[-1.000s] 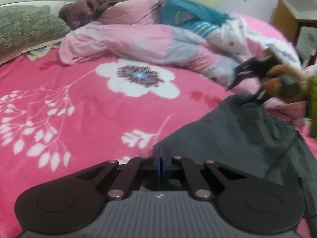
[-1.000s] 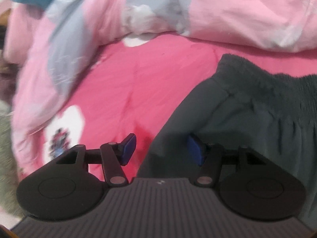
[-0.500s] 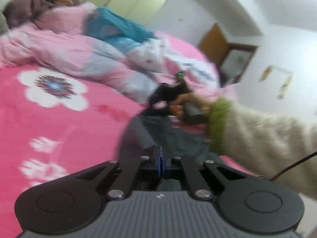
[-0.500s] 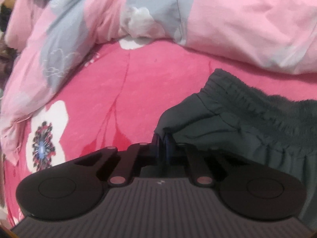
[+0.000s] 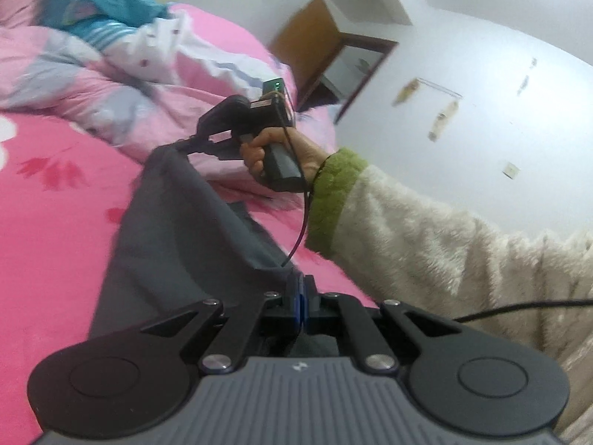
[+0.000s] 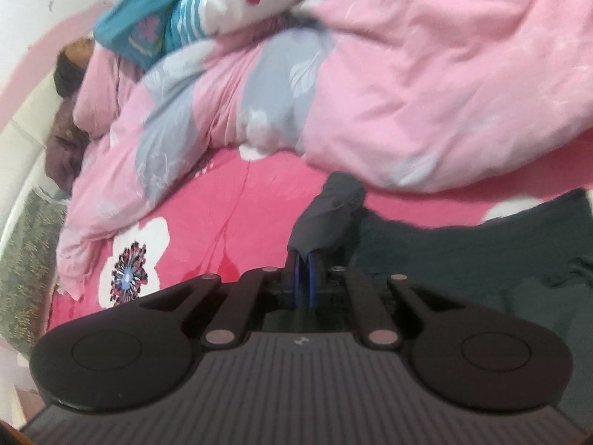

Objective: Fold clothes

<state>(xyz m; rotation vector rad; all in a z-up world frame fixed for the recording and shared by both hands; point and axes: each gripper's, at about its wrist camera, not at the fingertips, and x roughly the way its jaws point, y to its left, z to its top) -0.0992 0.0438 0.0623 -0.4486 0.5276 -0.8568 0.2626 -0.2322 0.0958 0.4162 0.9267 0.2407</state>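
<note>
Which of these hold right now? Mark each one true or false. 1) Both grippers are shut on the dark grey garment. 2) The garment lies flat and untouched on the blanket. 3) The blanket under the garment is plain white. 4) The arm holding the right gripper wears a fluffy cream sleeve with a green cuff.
1) True: the left gripper and the right gripper each pinch the dark grey garment.
2) False: it is stretched between the two grippers, its edge raised off the blanket.
3) False: the blanket is bright pink with white flowers.
4) True: the sleeve is cream, its cuff green.
</note>
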